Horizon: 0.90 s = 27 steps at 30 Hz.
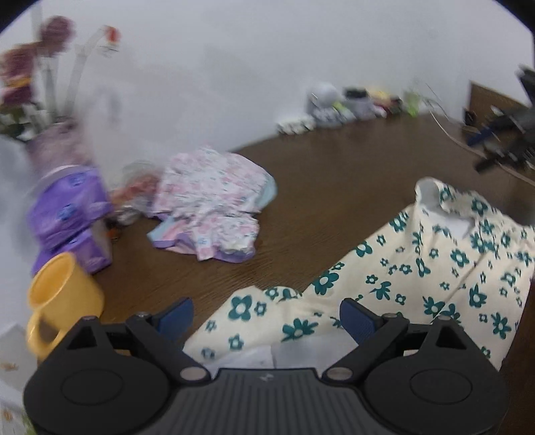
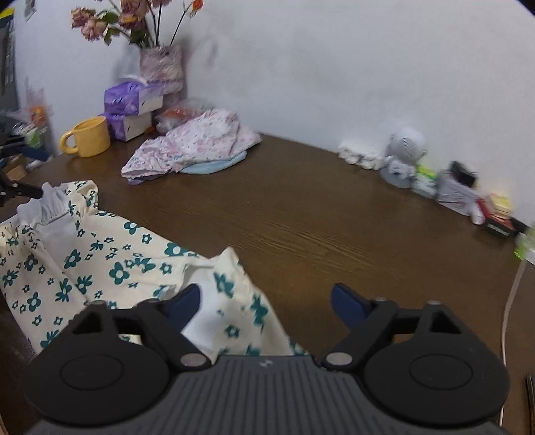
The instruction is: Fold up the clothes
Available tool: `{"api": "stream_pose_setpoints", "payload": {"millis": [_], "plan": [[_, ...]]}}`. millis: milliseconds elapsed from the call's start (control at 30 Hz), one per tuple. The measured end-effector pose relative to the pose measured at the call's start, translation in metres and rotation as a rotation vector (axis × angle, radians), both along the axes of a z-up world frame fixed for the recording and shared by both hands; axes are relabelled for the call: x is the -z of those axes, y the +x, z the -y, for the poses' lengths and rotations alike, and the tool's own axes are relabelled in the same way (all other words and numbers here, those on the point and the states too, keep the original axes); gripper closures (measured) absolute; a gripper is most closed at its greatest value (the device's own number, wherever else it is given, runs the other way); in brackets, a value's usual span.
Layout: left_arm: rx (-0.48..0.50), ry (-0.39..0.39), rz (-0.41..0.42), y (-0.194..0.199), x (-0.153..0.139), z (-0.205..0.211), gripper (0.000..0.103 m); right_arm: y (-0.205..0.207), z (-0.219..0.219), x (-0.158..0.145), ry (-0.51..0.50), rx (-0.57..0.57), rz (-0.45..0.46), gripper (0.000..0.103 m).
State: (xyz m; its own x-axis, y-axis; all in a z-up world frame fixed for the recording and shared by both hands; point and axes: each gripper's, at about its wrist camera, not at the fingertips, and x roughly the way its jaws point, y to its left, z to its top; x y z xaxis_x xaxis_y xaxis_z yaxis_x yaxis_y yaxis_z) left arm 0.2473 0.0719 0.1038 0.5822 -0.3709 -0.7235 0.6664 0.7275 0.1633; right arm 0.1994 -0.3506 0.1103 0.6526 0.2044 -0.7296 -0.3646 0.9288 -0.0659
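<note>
Brown wood-grain table [image 2: 317, 214] against a white wall [image 2: 334, 67]. At the far corner: yellow mug [image 2: 88, 137], upright, handle toward the table edge; just beside it, two purple tissue boxes [image 2: 132, 110] stacked, tissue protruding from the top one. Behind these, a vase [image 2: 162, 65] holding dried pink flowers [image 2: 117, 16]. Along the wall, a grey figurine [image 2: 403, 155] with small clutter next to it, too blurred to identify.
</note>
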Motion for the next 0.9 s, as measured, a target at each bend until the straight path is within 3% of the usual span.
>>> {"api": "stream_pose_setpoints", "payload": {"millis": [100,200,367,433,533,700,900], "plan": [[0.068,0.054,-0.051,0.025,0.012,0.015,0.01,0.037,-0.002,0.011,-0.039,-0.057,-0.084,0.038],[0.115,0.069,-0.112,0.043,0.026,0.024,0.017,0.062,0.004,0.028,0.018,-0.102,-0.16,0.043],[0.148,0.095,-0.154,0.061,0.038,0.027,0.021,0.08,0.009,0.05,0.078,-0.155,-0.224,0.043],[0.161,0.084,-0.186,0.068,0.041,0.024,0.032,0.085,0.007,0.054,0.112,-0.175,-0.234,0.043],[0.184,0.071,-0.227,0.077,0.046,0.02,0.035,0.091,0.001,0.059,0.125,-0.213,-0.259,0.047],[0.22,0.065,-0.242,0.078,0.053,0.016,0.038,0.094,-0.015,0.068,0.073,-0.272,-0.292,0.064],[0.178,0.029,-0.286,0.082,0.056,0.011,0.038,0.09,-0.036,0.072,-0.022,-0.321,-0.28,0.069]]}}
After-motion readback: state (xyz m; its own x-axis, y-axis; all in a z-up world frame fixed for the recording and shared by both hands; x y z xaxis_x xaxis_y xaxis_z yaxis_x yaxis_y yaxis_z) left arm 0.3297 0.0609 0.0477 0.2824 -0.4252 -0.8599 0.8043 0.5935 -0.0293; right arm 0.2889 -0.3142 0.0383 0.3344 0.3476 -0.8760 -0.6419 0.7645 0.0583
